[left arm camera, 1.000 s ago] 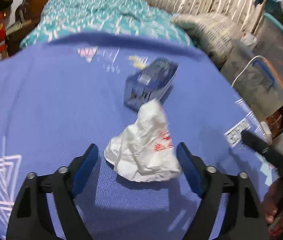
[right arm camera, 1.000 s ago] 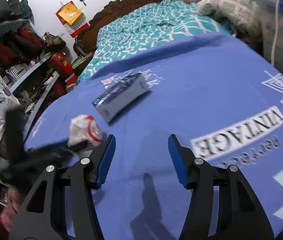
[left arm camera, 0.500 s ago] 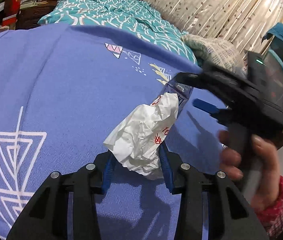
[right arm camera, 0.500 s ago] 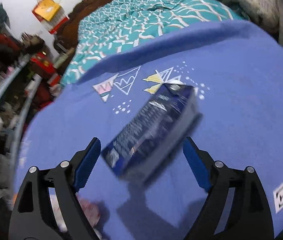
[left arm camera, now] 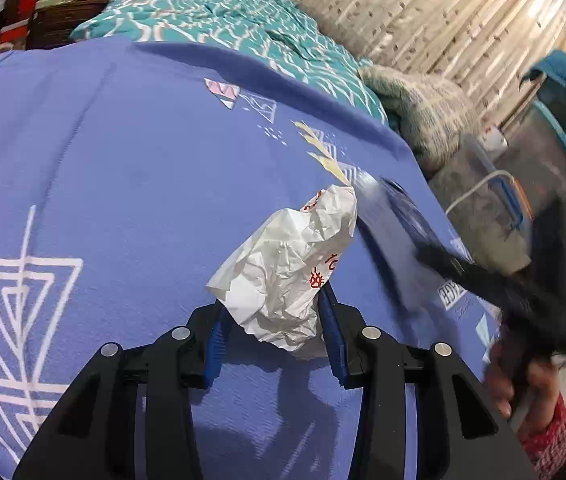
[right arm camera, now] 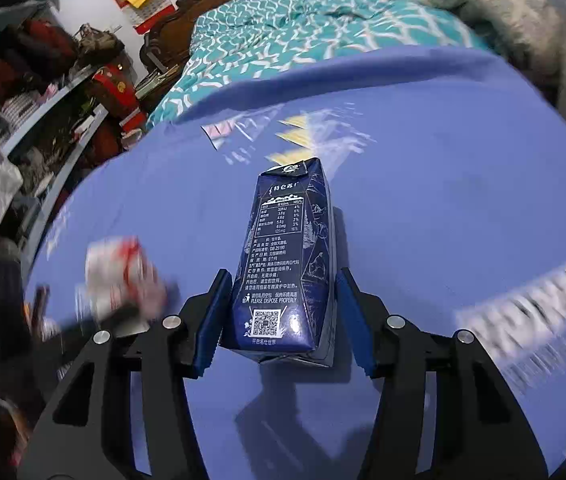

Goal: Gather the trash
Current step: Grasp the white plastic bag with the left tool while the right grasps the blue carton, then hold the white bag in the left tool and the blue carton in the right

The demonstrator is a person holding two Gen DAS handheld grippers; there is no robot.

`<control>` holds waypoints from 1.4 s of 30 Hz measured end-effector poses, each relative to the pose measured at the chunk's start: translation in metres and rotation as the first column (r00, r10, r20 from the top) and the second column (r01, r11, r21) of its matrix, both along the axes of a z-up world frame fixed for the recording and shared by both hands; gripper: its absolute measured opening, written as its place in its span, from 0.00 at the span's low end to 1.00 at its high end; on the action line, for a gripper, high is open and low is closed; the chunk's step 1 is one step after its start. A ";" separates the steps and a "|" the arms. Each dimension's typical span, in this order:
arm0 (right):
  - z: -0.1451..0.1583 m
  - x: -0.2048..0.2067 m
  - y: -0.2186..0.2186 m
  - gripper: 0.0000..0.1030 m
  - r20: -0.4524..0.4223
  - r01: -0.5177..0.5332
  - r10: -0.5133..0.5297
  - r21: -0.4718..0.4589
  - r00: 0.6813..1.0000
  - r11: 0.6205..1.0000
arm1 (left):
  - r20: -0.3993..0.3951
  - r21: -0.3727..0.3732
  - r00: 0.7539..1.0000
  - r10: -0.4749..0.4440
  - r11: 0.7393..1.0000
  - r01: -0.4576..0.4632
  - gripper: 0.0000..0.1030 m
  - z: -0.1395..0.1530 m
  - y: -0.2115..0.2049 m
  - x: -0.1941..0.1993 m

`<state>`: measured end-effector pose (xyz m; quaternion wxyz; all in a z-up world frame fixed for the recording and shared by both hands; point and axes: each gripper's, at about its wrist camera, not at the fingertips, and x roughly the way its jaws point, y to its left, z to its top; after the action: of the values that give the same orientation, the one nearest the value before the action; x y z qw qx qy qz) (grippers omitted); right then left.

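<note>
Blue printed cloth [left arm camera: 131, 168] covers the bed in the left wrist view, with a teal patterned quilt [left arm camera: 211, 12] beyond its far edge and a striped curtain [left arm camera: 435, 20] at the back. Low in the middle, the left gripper [left arm camera: 271, 336] pinches a crumpled white paper wrapper [left arm camera: 287, 272] with red print, both blue pads [left arm camera: 333, 344] pressed into its lower part; the wrapper's upper end sticks out forward over the cloth. Toward the cloth's right edge a dark blue carton [left arm camera: 395, 216] shows as a blur, with the right gripper [left arm camera: 443, 264] at it, streaked by motion, and a hand [left arm camera: 523, 376] with a red sleeve below.

Seen from the right wrist, the same blue cloth [right arm camera: 443, 184] fills the frame, cluttered shelves [right arm camera: 43, 92] beyond its left edge. The carton [right arm camera: 283, 264] lies lengthwise on the middle of the cloth, its near end between the fingers of the right gripper [right arm camera: 283, 312]. These jaws have just been closing; the left pad [right arm camera: 213, 320] looks to touch the carton's side, while a narrow gap seems to remain at the right pad [right arm camera: 353, 320], so a firm grip cannot be confirmed. The wrapper [right arm camera: 119, 272] and left gripper [right arm camera: 95, 320] appear blurred near the cloth's left edge.
</note>
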<state>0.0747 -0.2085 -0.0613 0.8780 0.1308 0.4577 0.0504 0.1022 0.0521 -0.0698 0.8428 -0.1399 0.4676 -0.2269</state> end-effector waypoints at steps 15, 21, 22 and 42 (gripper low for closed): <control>0.000 -0.152 -0.067 0.72 0.156 0.321 -0.310 -0.051 0.938 0.946 | 0.078 0.190 0.976 -0.201 0.964 0.184 0.45 0.004 -0.109 -0.050; -0.010 -0.143 -0.053 0.78 0.159 0.332 -0.322 -0.046 0.933 0.942 | 0.091 0.258 0.986 -0.143 0.959 0.115 0.49 0.002 -0.108 -0.046; -0.013 -0.143 -0.054 0.79 0.154 0.334 -0.324 -0.041 0.933 0.942 | 0.088 0.257 0.987 -0.137 0.960 0.110 0.50 0.002 -0.107 -0.045; -0.027 -0.155 -0.052 0.87 0.208 0.377 -0.374 0.027 0.904 0.926 | 0.086 0.264 0.986 -0.146 0.957 0.118 0.56 0.001 -0.106 -0.047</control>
<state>-0.0800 -0.2609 -0.0879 0.9154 0.2042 0.3293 -0.1094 0.0555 -0.0543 -0.0687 0.8601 0.0146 0.4566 -0.2269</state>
